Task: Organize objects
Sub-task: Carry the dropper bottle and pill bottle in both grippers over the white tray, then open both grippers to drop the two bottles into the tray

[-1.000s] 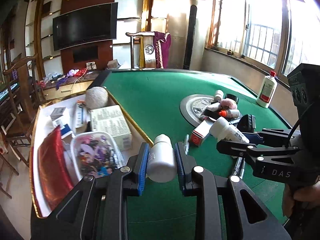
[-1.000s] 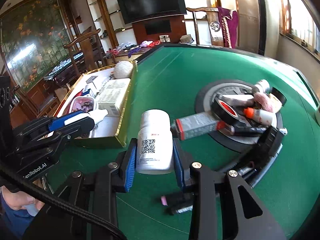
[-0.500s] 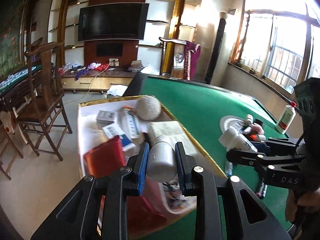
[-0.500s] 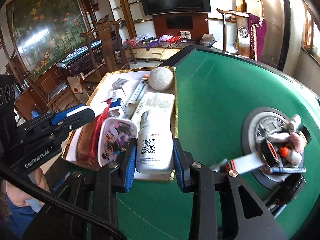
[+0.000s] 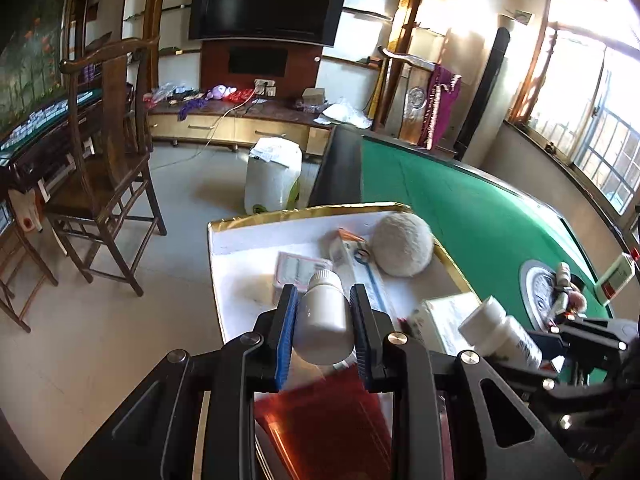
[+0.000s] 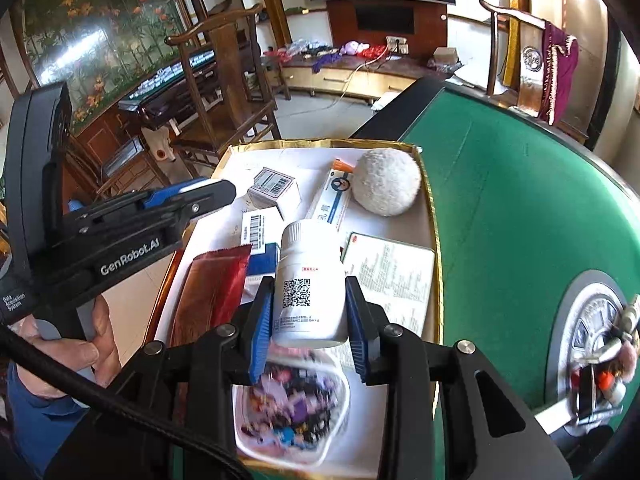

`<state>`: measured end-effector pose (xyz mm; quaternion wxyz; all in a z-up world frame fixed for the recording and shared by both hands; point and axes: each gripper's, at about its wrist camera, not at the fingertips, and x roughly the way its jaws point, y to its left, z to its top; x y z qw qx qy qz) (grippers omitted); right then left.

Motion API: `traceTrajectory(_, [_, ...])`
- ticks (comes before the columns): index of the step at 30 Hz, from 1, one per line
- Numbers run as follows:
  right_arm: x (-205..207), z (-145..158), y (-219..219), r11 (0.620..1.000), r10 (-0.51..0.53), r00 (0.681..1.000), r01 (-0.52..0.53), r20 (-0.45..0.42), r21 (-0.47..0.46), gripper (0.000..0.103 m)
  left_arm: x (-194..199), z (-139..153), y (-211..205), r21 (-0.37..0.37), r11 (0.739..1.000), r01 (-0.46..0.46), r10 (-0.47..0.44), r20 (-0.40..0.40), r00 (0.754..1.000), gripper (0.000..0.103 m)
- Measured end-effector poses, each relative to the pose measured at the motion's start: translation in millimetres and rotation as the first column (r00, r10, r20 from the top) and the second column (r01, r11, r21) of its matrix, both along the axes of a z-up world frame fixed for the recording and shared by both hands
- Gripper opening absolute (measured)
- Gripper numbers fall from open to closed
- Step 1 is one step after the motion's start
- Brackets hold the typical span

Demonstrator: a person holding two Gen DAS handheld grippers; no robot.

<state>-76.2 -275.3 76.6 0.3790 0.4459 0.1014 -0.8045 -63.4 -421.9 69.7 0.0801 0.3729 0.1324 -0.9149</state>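
My left gripper [image 5: 323,328] is shut on a plain white pill bottle [image 5: 323,326] and holds it above the gold-rimmed white tray [image 5: 240,256]. My right gripper [image 6: 308,322] is shut on a white pill bottle with a QR code label [image 6: 308,284], held above the same tray [image 6: 434,216]. The right gripper's bottle also shows in the left wrist view [image 5: 500,334]. The left gripper shows at the left of the right wrist view [image 6: 192,196].
The tray holds a fluffy white ball [image 6: 386,186], small boxes [image 6: 274,188], a red pouch [image 6: 212,292], a leaflet box [image 6: 390,280] and a plastic tub of trinkets [image 6: 292,408]. A round disc with several small items [image 6: 592,332] lies on the green table [image 6: 520,200]. Wooden chairs stand left.
Both grippers have moved left from above the green table to above the tray, each still holding its bottle. The disc with small items has slid to the right edge of both views.
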Motion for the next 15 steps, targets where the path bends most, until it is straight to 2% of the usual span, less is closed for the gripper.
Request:
traceTrajectory(8, [-29.9,-19.5,-42.5,0.997,0.003,0.999,-0.005,0.038,0.071,0.031,-32.9,-14.2,-25.1,0.021,0.999,-0.031,0.030,0.059,0.998,0.022])
traceTrajectory(15, [-48.7,-32.4,-67.6,0.992,-0.011,0.998,0.004,0.056,0.123,0.031,-42.5,-30.4,-39.2,0.054,0.997,-0.048,0.042,0.098,0.994,0.022])
